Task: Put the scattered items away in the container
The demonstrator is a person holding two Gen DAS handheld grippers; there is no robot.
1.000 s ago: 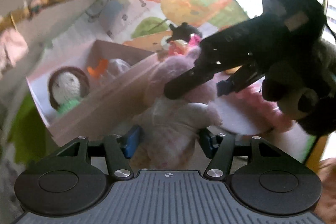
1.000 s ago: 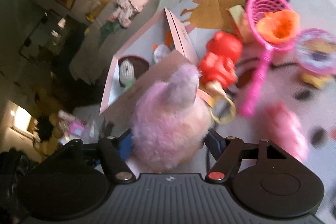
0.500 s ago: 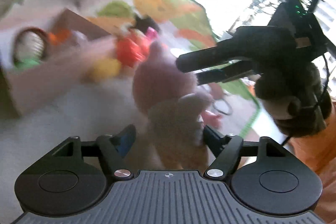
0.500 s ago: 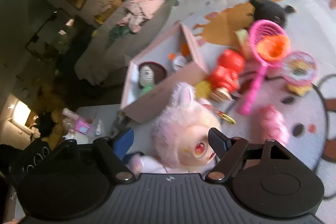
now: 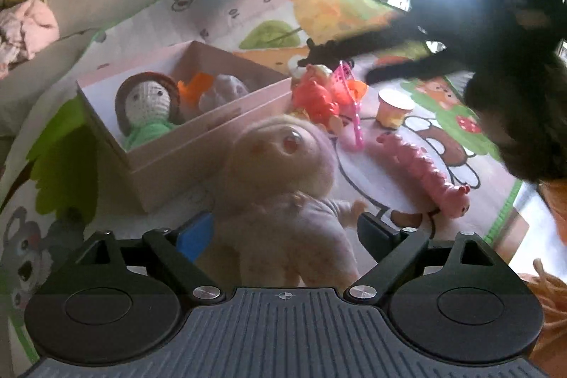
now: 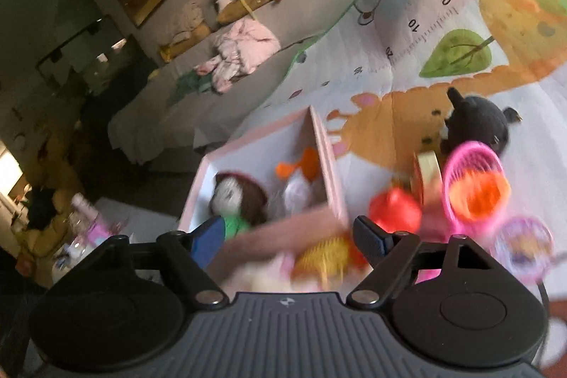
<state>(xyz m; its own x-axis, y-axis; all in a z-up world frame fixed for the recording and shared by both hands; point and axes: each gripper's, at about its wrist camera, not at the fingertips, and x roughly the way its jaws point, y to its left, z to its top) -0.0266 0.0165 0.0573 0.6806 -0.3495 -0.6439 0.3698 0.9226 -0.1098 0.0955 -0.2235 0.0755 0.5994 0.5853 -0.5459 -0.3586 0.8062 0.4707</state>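
Note:
A fluffy pink doll point(image 5: 280, 172) stands on the play mat just in front of the pink box point(image 5: 212, 126). Its body sits between the jaws of my left gripper point(image 5: 283, 232), which are opening, and the pads no longer squeeze it. My right gripper point(image 6: 288, 236) is open and holds nothing; only the box corner point(image 6: 319, 222) and a blurred yellow spiky ball point(image 6: 322, 254) show past its fingers. In the left wrist view the right gripper point(image 5: 336, 66) hovers blurred over the toys beyond the box. A crochet doll point(image 5: 149, 101) lies inside the box.
To the right of the box lie a red toy point(image 5: 315, 98), a pink net scoop point(image 6: 475, 190) with an orange ball, a yellow cup point(image 5: 393, 107), a pink caterpillar point(image 5: 425, 165) and a black plush point(image 6: 478, 123). A sofa point(image 6: 226, 101) stands behind the mat.
My left jaws have spread apart off the pink doll. The right gripper has lifted away from the doll's head toward the box, and the doll is out of its jaws.

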